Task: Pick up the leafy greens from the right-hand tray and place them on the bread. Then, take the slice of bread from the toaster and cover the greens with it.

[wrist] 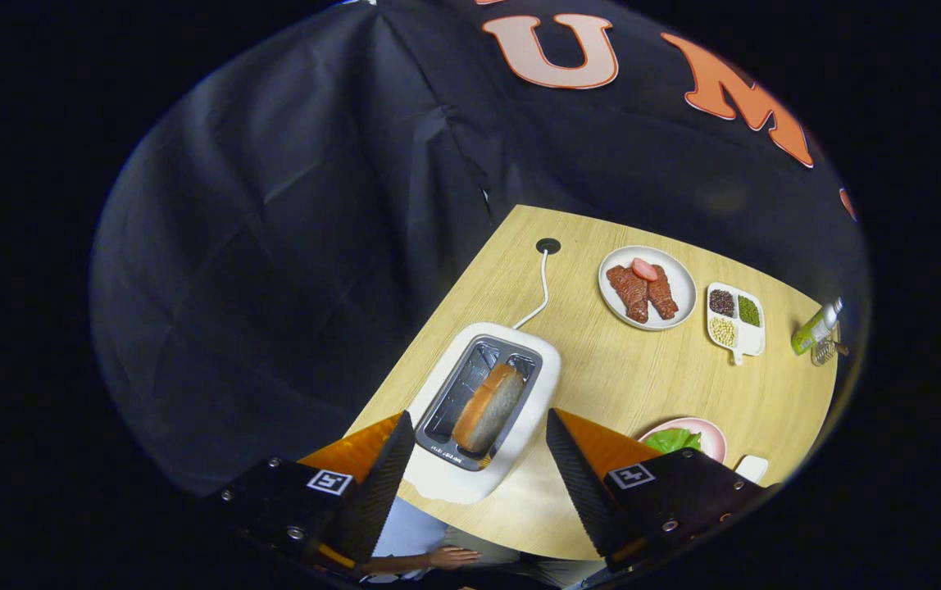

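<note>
I look down on a wooden table (626, 385) from well above. A white toaster (487, 410) stands just ahead of my fingers, with one slice of bread (487, 408) upright in its right slot. My gripper (479, 442) is open, its fingers spread either side of the toaster's near end and high above it, holding nothing. Leafy greens (671, 440) lie on a pink plate (712, 438) beside my right finger (573, 475), which hides part of the plate.
A white plate (677, 283) with slices of meat sits at the table's far side. Beside it is a small divided dish (734, 319) of beans, then a green bottle (816, 326). The toaster's cord (543, 287) runs to a hole in the table. A person's hand (450, 558) shows below the table edge.
</note>
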Motion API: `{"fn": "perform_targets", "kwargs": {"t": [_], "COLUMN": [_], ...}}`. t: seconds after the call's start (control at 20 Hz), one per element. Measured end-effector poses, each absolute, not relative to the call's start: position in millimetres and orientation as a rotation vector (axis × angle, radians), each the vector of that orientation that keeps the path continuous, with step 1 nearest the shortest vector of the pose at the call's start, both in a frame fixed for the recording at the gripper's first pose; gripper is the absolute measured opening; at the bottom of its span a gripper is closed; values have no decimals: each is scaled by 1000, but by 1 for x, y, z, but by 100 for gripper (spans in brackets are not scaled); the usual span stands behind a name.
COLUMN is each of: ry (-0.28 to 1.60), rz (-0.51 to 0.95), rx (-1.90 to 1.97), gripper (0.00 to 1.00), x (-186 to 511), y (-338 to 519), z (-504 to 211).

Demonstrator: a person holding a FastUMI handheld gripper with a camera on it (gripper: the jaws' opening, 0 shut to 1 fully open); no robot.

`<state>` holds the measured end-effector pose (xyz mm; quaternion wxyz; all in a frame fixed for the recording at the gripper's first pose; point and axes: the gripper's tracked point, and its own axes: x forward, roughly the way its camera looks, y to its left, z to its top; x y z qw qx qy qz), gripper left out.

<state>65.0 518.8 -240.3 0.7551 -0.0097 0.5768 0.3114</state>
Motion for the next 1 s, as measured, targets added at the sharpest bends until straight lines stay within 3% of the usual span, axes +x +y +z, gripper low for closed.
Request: {"fn": "perform_targets", "kwargs": {"t": [0.6, 0.9, 1.0], "ry": [1387, 1435, 1440], "rz": [491, 378, 359], "rx": [-74, -51, -44], "gripper": [78, 50, 36], "x": [65, 63, 67], "y": [540, 535, 530], "z": [-304, -326, -332]}}
